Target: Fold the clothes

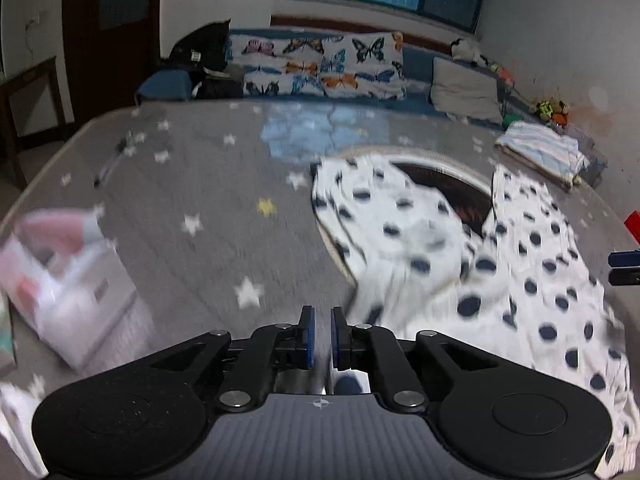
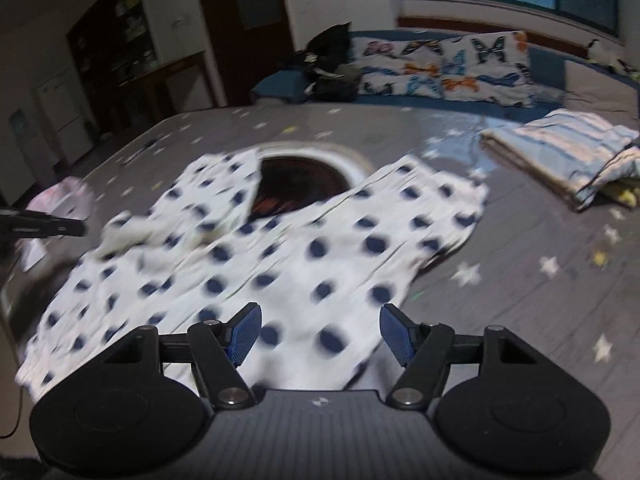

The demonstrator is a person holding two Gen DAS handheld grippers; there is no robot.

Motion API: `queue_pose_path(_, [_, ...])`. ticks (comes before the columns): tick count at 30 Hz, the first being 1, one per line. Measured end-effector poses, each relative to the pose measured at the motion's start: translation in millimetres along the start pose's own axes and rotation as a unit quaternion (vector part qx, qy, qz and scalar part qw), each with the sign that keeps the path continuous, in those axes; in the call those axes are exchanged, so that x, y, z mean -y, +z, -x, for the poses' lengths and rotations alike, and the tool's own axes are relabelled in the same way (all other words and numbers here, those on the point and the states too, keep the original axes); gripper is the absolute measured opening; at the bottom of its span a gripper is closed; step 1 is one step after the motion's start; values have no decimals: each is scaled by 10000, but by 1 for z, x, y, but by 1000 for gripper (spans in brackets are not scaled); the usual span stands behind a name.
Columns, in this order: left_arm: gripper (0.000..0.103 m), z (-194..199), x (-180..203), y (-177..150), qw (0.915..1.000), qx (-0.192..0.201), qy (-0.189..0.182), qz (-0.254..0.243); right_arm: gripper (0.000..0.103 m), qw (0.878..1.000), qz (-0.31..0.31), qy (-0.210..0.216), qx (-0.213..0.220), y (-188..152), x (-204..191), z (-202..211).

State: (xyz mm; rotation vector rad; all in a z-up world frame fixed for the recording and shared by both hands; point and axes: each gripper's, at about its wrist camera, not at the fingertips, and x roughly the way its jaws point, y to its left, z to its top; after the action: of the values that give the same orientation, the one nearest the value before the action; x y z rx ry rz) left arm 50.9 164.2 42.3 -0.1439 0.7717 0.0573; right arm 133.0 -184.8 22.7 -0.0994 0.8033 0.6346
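Note:
A white garment with dark blue dots (image 1: 440, 264) (image 2: 300, 256) lies crumpled and partly spread on the grey star-print bedsheet (image 1: 200, 200) (image 2: 540, 312). My left gripper (image 1: 322, 332) hovers at its left edge. Its blue pads stand a narrow gap apart with nothing pinched between them. My right gripper (image 2: 320, 320) is wide open just above the near part of the garment, holding nothing. In the left wrist view the right gripper (image 1: 618, 268) shows at the right edge; in the right wrist view the left gripper (image 2: 76, 227) shows at the left edge. Both views are motion-blurred.
A folded striped cloth (image 1: 540, 152) (image 2: 560, 152) lies at the bed's far right. Butterfly pillows (image 1: 320, 64) (image 2: 440, 64) line the far side. A white and pink package (image 1: 60, 272) sits at the left. A round dark print (image 2: 300, 184) shows beneath the garment.

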Motion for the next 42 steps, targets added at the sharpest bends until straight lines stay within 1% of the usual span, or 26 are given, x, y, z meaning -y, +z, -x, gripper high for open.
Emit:
queue_pose_path(2, [9, -7, 2, 15, 10000, 51, 23, -56, 67, 9999, -57, -98, 25, 11, 10, -8])
queue_pose_path(6, [9, -42, 11, 45, 9997, -21, 47, -226, 66, 9996, -180, -237, 31, 28, 27, -30])
queue_pose_path(7, [12, -54, 13, 52, 9996, -66, 57, -262, 66, 9994, -208, -266, 33, 32, 31, -36])
queue_pose_path(9, [28, -80, 14, 66, 9994, -140, 98, -306, 66, 9991, -263, -332, 56, 39, 38, -45])
queue_pose_path(10, [41, -91, 14, 73, 9993, -161, 146, -313, 66, 9988, -312, -384, 67, 44, 43, -51])
queue_pose_path(11, [41, -102, 14, 80, 9991, -172, 204, -318, 66, 9984, -351, -433, 75, 49, 48, -57])
queue_pose_path(14, [41, -128, 18, 92, 9982, -125, 292, -499, 66, 9975, -420, -561, 82, 63, 60, -72])
queue_pose_path(18, [40, -155, 21, 102, 9978, -227, 233, -571, 66, 9966, -444, -695, 5, 76, 73, -93])
queue_pose_path(21, [37, -171, 20, 104, 9972, -304, 244, -639, 66, 9964, -445, -725, -70, 82, 78, -105])
queue_pose_path(22, [34, -175, 20, 104, 9972, -308, 231, -638, 66, 9965, -401, -726, -109, 84, 79, -109])
queue_pose_path(23, [26, -176, 20, 104, 9970, -272, 234, -683, 65, 9966, -358, -727, -149, 86, 80, -113])
queue_pose_path(25, [16, -179, 21, 105, 9962, -195, 248, -813, 65, 9966, -275, -745, -240, 89, 81, -119])
queue_pose_path(26, [13, -180, 21, 107, 9956, -169, 253, -889, 65, 9964, -237, -761, -291, 90, 82, -123])
queue_pose_path(27, [12, -181, 22, 108, 9949, -142, 259, -964, 65, 9962, -201, -781, -340, 92, 82, -126])
queue_pose_path(29, [10, -183, 22, 111, 9934, -55, 417, -1064, 64, 9956, -132, -829, -415, 94, 83, -134])
queue_pose_path(33, [10, -194, 11, 123, 9938, -13, 592, -940, 66, 9944, -35, -950, -455, 99, 86, -148])
queue_pose_path(39, [10, -206, -5, 133, 9936, 66, 815, -779, 66, 9939, 87, -1040, -364, 114, 88, -167])
queue_pose_path(42, [10, -213, -9, 137, 9920, 126, 949, -823, 67, 9940, 70, -1050, -311, 122, 92, -176])
